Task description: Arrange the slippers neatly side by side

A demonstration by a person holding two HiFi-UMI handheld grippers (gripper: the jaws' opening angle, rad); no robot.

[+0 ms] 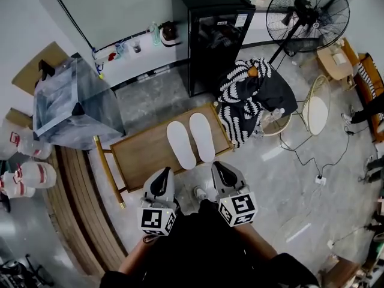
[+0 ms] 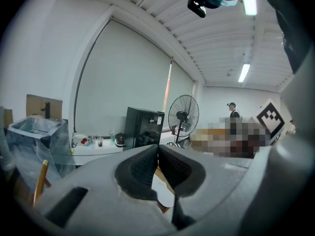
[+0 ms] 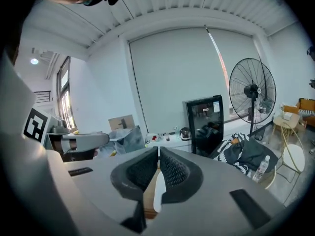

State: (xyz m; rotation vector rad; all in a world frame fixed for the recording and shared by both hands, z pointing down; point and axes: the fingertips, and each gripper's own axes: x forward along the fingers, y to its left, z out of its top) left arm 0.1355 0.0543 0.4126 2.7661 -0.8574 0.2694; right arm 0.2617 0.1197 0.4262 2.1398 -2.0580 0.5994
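The slippers [image 1: 180, 144] lie side by side on the wooden table [image 1: 141, 155], so the arranging looks done — the left gripper [image 1: 162, 173] and right gripper [image 1: 222, 170], each pressed together on nothing, hover at the table's near edge and probably need only back away.

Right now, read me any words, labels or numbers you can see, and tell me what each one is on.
No text is readable.
White sticker on the black cabinet: too small to read.
Red labels on the white jugs: blurred.
Marker cubes: square patterns only, no letters.
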